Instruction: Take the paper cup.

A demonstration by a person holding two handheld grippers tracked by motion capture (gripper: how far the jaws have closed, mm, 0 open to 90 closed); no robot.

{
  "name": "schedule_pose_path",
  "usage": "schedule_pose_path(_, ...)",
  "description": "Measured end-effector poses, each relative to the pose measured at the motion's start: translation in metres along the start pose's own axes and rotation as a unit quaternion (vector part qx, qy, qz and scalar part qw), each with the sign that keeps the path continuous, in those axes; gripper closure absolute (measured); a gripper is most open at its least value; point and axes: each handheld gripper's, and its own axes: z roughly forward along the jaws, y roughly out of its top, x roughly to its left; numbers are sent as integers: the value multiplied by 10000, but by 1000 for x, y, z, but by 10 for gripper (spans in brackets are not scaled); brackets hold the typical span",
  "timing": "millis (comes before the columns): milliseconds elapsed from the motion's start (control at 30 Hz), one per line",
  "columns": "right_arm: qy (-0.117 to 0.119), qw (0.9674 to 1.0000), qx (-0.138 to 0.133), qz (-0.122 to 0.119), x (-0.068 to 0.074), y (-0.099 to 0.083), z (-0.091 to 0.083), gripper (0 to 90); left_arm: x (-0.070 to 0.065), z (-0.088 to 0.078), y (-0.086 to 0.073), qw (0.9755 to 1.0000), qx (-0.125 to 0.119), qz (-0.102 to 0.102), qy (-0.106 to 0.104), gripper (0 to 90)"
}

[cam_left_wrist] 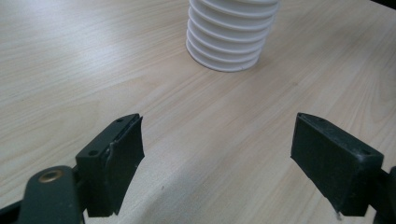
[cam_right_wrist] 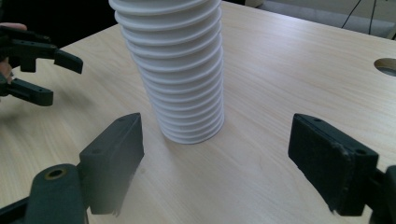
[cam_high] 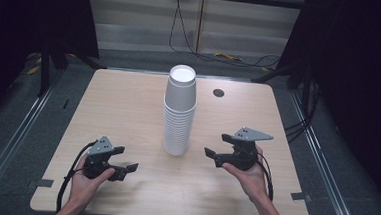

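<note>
Nearest us, we hold the left tongs (cam_high: pixel 125 162) and right tongs (cam_high: pixel 215 146) low over the worktop (cam_high: pixel 128 108), both with jaws spread wide and gripping nothing. Between them and a little farther off stands the cup stack (cam_high: pixel 179 112), upright, near the worktop's middle, apart from both tongs. We judge the nested paper cups light, thin-walled and easily crushed, and the tall stack easy to tip. We would pinch the top cup gently by its wall, steadying the lower rims. Beyond sits a cable hole (cam_high: pixel 218 93).
</note>
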Motion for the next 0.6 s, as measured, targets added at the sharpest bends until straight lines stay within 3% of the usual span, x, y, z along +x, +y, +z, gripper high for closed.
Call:
schedule_pose_path(467,133,9998,-154,-80,4,19,-3,195,1,-1,0,9999,-59,-4,85,168)
schedule_pose_path(600,227,9993,-222,-171,5,29,-3,262,1,-1,1,10000,-37,33,82,169)
